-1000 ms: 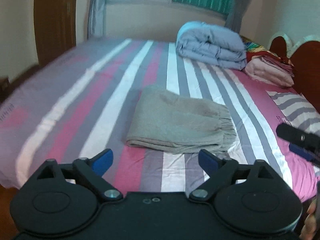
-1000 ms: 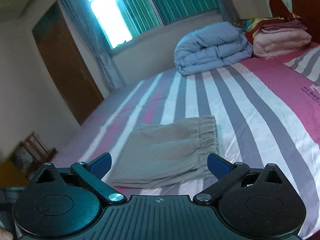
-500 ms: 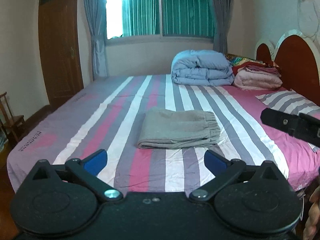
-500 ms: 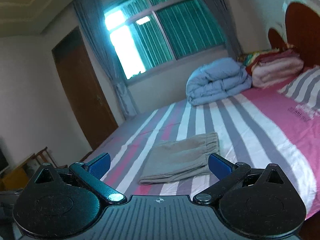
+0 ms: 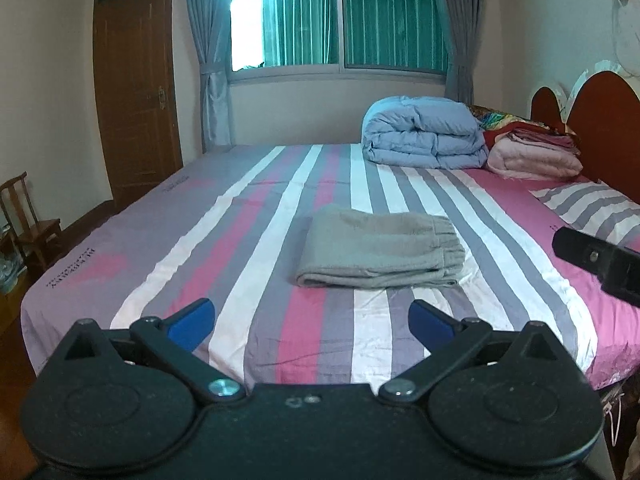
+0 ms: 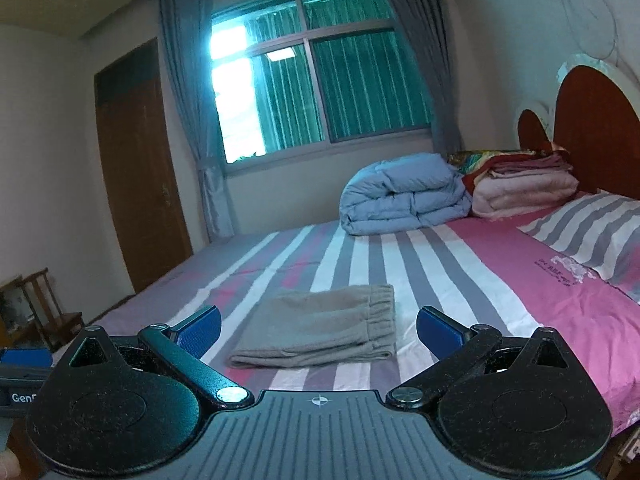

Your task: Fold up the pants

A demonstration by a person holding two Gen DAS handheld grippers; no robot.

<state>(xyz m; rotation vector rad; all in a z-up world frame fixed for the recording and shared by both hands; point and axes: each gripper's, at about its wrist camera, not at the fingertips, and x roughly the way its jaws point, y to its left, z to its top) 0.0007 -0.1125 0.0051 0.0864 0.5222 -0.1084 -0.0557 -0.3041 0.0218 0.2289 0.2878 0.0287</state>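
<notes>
The grey-beige pants [image 5: 380,250] lie folded in a flat rectangle on the striped bed sheet [image 5: 248,256], elastic waistband to the right. They also show in the right wrist view [image 6: 324,330]. My left gripper [image 5: 311,322] is open and empty, held back near the bed's front edge, short of the pants. My right gripper [image 6: 319,329] is open and empty, also held back from the pants. Part of the right gripper's body [image 5: 600,260] shows at the right edge of the left wrist view.
A folded blue duvet [image 5: 424,132] and a stack of pink bedding [image 5: 536,154] sit at the far right of the bed. A striped pillow [image 5: 592,208] lies by the wooden headboard [image 5: 600,108]. A wooden chair [image 5: 28,224] and a door [image 5: 136,92] are at the left.
Both grippers have pulled back and up from the bed, so the folded pants look smaller and farther away. Both grippers stay open and the pants have not moved.
</notes>
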